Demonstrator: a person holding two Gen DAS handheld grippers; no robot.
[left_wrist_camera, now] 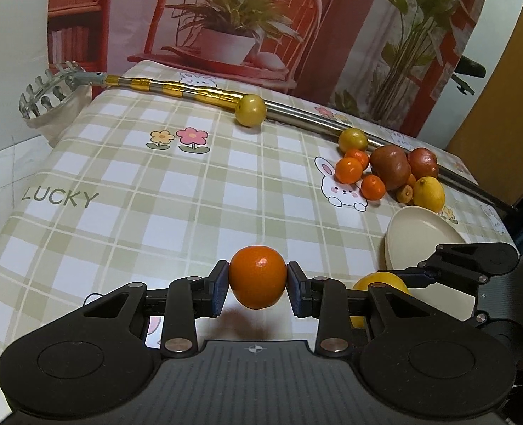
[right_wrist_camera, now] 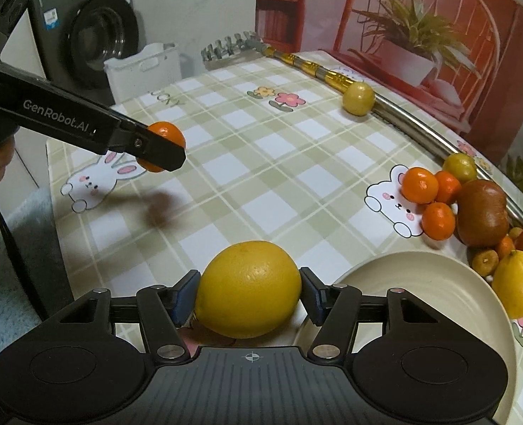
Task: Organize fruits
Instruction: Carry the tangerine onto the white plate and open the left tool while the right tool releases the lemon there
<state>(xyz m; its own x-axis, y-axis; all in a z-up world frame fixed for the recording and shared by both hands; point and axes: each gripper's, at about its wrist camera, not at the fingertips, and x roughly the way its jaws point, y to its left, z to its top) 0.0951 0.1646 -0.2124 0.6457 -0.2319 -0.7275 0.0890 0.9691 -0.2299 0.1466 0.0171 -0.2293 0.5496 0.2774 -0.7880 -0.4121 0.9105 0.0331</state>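
Left gripper (left_wrist_camera: 257, 283) clamped on a tangerine (left_wrist_camera: 257, 277), held well left of the cream plate (right_wrist_camera: 420, 283); right gripper (right_wrist_camera: 249, 294) clamped on a lemon (right_wrist_camera: 248, 288) just beside its rim. Probably light, firm, waxy-skinned, prone to rolling: best squeezed across the widest middle, gently.

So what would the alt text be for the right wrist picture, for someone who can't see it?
The right gripper holds a large yellow lemon beside a cream plate. The left gripper holds a small orange above a checked tablecloth, with a fruit pile at right.
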